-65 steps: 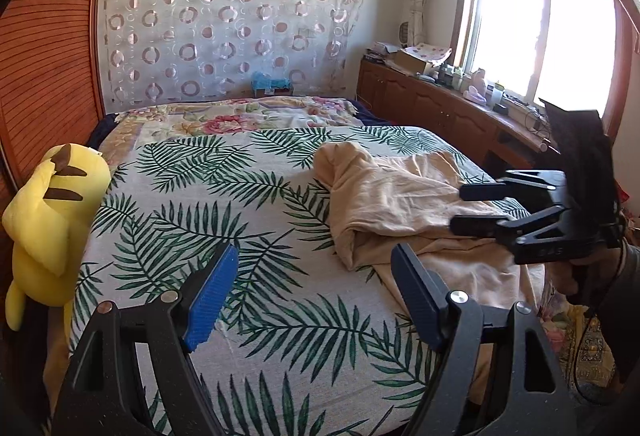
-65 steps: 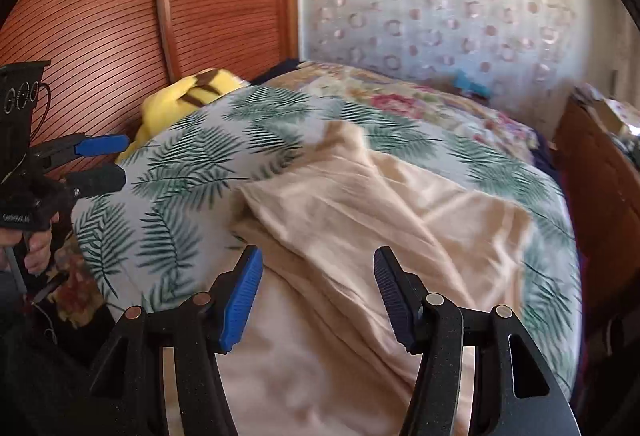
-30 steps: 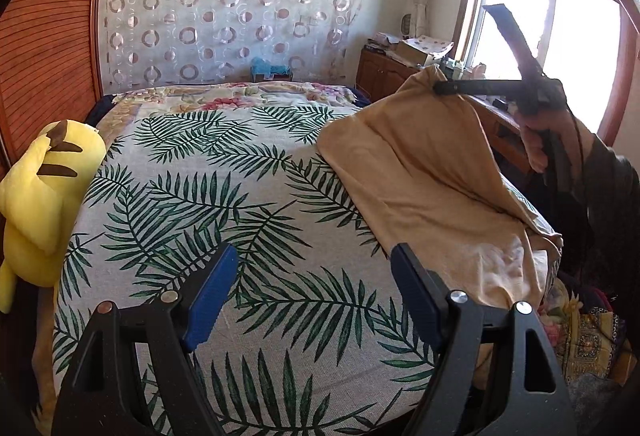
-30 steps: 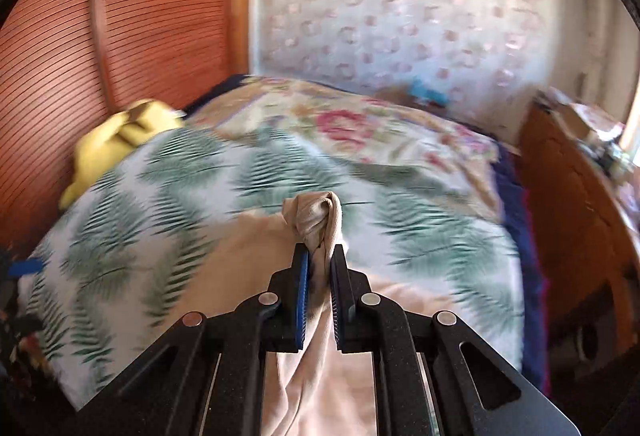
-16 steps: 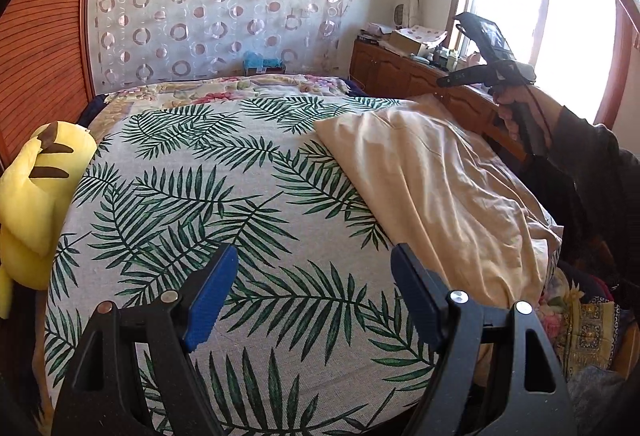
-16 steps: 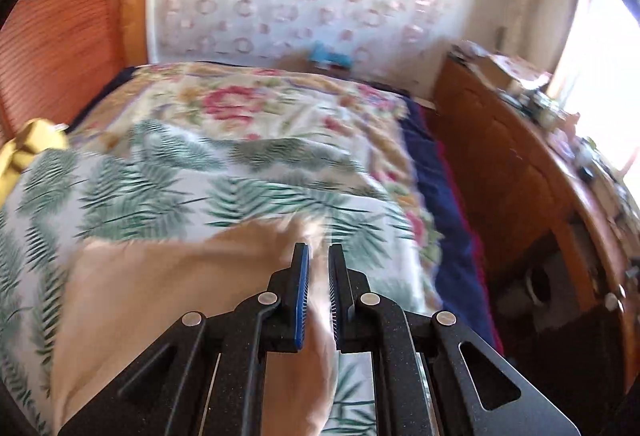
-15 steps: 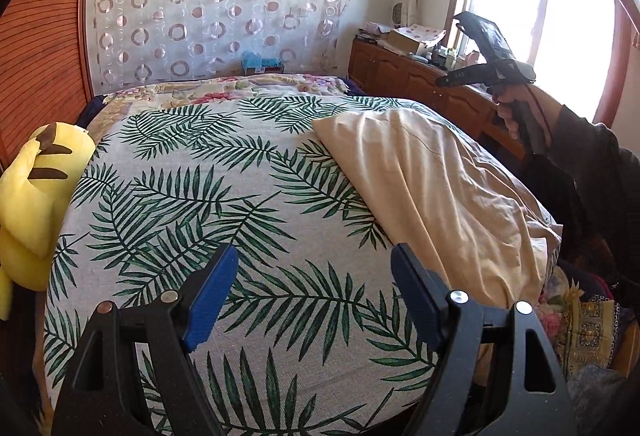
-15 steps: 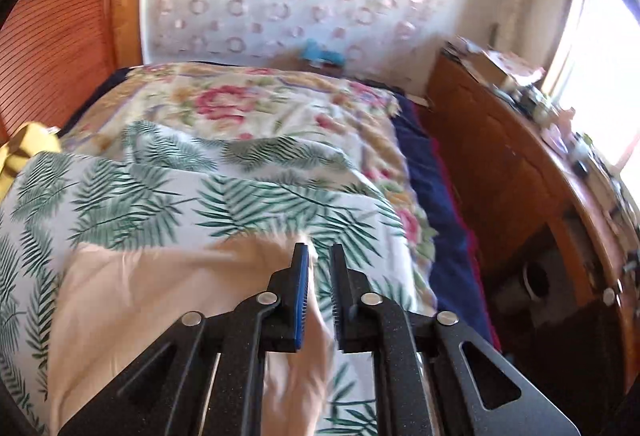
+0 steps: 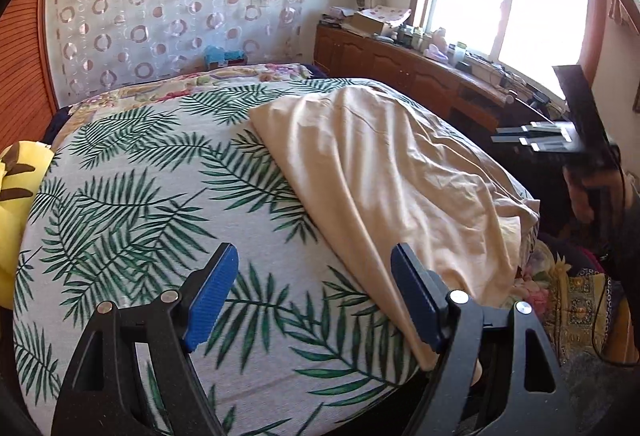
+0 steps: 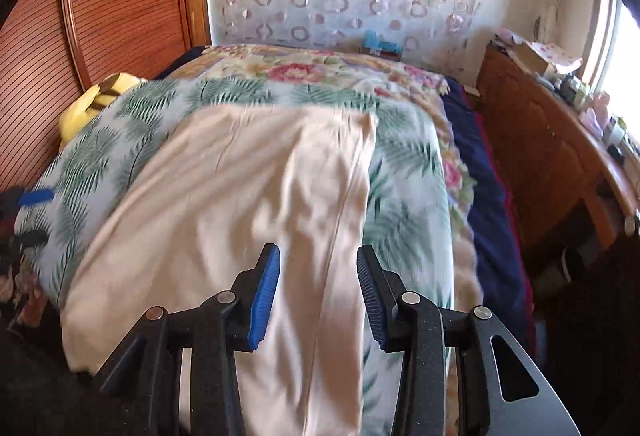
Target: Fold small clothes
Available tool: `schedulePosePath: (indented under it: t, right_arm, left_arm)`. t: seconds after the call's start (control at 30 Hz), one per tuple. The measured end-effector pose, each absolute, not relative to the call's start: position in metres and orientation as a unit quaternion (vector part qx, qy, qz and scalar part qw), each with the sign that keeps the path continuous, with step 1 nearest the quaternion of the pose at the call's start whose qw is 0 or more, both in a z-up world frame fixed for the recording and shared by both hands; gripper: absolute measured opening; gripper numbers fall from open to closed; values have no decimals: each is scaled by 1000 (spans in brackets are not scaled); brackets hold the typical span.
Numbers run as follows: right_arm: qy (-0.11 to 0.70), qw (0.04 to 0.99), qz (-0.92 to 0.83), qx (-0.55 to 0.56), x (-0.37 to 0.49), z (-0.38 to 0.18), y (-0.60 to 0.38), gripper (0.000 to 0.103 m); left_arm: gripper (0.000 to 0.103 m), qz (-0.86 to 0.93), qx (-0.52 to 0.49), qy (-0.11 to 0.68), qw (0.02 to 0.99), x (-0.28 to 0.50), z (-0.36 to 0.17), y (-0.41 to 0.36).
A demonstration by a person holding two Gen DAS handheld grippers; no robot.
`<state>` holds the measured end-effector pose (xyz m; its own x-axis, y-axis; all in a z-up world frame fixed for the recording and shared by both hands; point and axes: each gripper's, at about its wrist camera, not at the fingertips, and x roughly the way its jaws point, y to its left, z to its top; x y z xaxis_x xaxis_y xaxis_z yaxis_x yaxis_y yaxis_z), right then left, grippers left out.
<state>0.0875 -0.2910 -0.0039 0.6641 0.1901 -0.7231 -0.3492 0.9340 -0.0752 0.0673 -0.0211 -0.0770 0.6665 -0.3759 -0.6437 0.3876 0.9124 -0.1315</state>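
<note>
A beige garment (image 9: 384, 176) (image 10: 256, 196) lies spread along one side of the palm-leaf bedspread (image 9: 152, 188), its near end drooping over the bed's edge. My left gripper (image 9: 314, 296) stands open over bare bedspread, its right finger next to the garment's near edge, nothing between the pads. My right gripper (image 10: 318, 292) hovers above the garment's near part; its jaws are opening and nothing is pinched between them. In the left wrist view the right gripper (image 9: 532, 136) shows at the far right, off the bed's side, held by a hand.
A yellow plush toy (image 9: 16, 196) (image 10: 96, 96) lies at the bed's left edge by the wooden headboard (image 10: 80, 16). A wooden cabinet (image 9: 400, 72) with clutter runs under the window. A floral quilt (image 10: 312, 68) covers the far end; patterned cloth (image 9: 572, 300) hangs off the near corner.
The right gripper lifted the garment's end, carried it toward the far side, let it go and drew back as its jaws parted. The garment now lies flattened out. The left gripper shifted slightly.
</note>
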Motion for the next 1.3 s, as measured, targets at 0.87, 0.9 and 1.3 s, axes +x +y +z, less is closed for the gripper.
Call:
schedulePosePath:
  t: [0.87,0.9,1.3]
  right_arm:
    - [404,899,141,-90,-37,11,-384,4]
    - [420,891,150,-88,-35,6,-386,4]
    - [402,900,151,-70,-11,-22,-371,60]
  left_arm:
    - [79,-217,21,369,904,68,-79,-40]
    - [79,-218,22,370,903,67,-80,-41]
    - [79,-229,32,380,896,60,-87,-53]
